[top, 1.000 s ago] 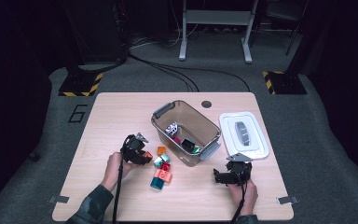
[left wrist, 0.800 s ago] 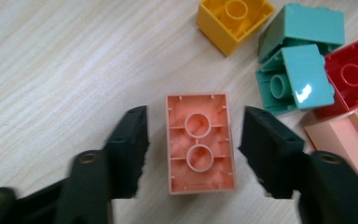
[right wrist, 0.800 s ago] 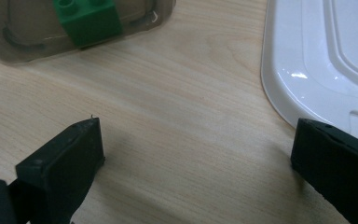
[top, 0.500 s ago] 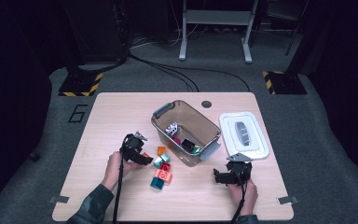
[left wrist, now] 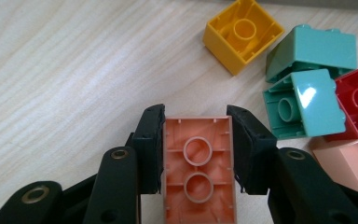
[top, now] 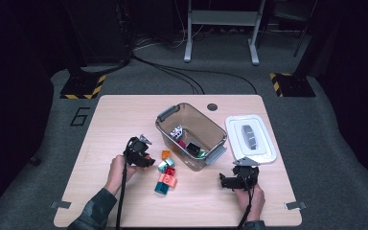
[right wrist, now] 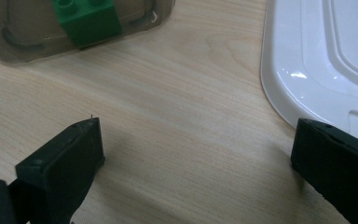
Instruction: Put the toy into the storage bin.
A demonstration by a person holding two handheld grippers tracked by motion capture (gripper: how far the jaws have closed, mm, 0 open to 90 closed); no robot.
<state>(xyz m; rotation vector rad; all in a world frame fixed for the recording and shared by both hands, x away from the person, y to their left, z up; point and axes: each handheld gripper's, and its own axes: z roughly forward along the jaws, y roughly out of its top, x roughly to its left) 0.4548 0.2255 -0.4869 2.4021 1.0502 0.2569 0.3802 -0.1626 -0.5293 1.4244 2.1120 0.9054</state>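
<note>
While the left gripper [left wrist: 196,140] clamps the salmon brick [left wrist: 198,172] across its short sides, the bin [top: 170,132] lies up-right.

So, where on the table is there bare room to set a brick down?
The wide strip left of the left tongs is bare, as is the front edge between the brick pile and the right tongs. It is crowded between pile, bin and white lid.

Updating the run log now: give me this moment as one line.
left gripper: jaws just closed on salmon plastic building brick | right gripper: open over wooden table | clear plastic bin: holds bricks
</note>
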